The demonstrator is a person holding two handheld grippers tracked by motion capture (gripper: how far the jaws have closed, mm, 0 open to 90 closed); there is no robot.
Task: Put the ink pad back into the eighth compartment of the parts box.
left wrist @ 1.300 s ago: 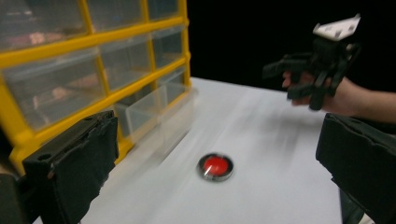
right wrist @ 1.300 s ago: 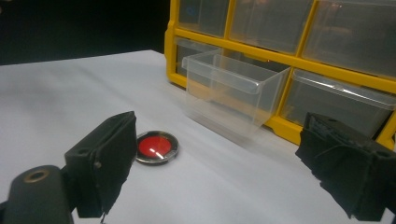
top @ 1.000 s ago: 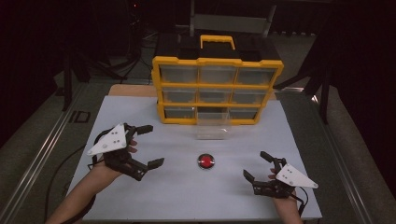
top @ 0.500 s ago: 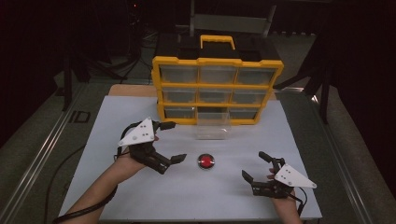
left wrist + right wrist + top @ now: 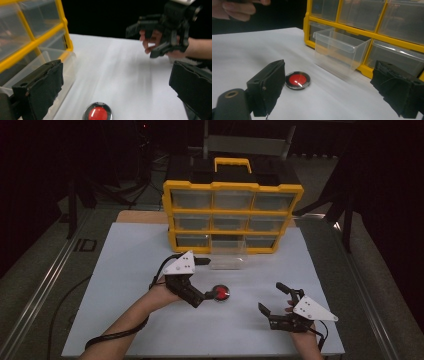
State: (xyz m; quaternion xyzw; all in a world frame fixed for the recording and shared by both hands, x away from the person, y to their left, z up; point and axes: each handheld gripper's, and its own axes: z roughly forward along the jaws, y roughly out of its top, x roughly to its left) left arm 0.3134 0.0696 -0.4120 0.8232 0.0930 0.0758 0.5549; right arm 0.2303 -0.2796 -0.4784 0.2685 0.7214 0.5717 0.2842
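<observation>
**benchrat:** So what was on the bench at that point? Biggest first pls.

**tinyparts:** Biggest was the yellow drawer organizer at the back, nine clear drawers under a carry handle. One clear drawer from the bottom row, middle slot, was pulled out in front of it, looked empty as far as I could tell. Then the two tools. Left tool was hanging right at the little round red tin, jaws spread wide, the tin sitting between and just ahead of them in the left gripper view. Nothing gripped. Right tool was well off to the side, jaws released too, just pointing at the tin and the drawer.

**benchrat:** How'd you reckon that tin would handle?

**tinyparts:** My guess: light, stiff, low and flat, with a shiny metal rim, so kinda slippery. It was lying flat on the bench, in the open between the hands, just in front of the drawer. I'd pinch it across the rim, pads low on opposite sides. Grab too high and it'd probably squirt out or skid across the white sheet.
</observation>
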